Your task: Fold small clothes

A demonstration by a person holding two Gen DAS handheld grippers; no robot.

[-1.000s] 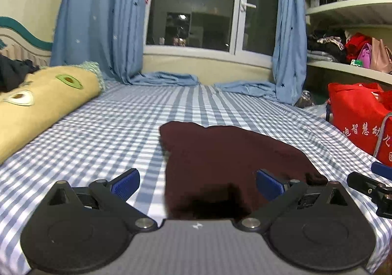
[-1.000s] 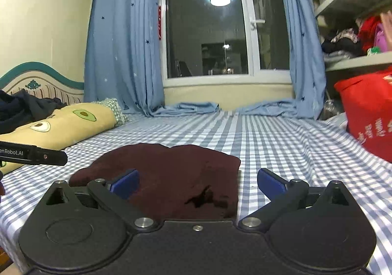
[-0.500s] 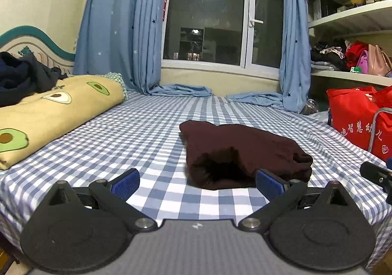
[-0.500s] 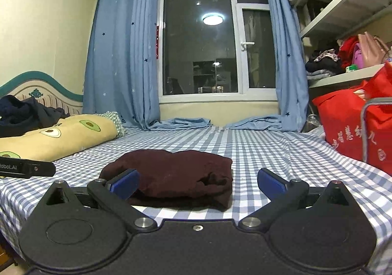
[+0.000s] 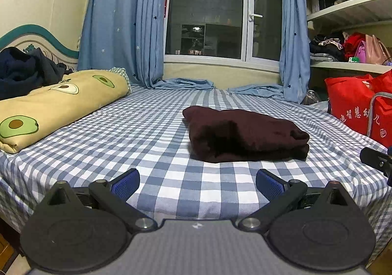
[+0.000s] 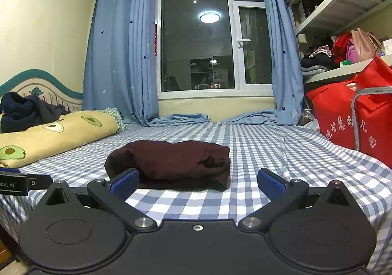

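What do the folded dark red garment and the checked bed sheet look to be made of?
The dark red garment looks like a soft, matte knit or fleece: thick rounded folds, no sheen. The checked sheet looks like thin woven cotton or a blend: flat printed grid, fine wrinkles. Neither fibre can be confirmed.

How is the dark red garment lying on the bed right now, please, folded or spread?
Folded: the dark red garment sits as a compact stacked bundle on the checked sheet.
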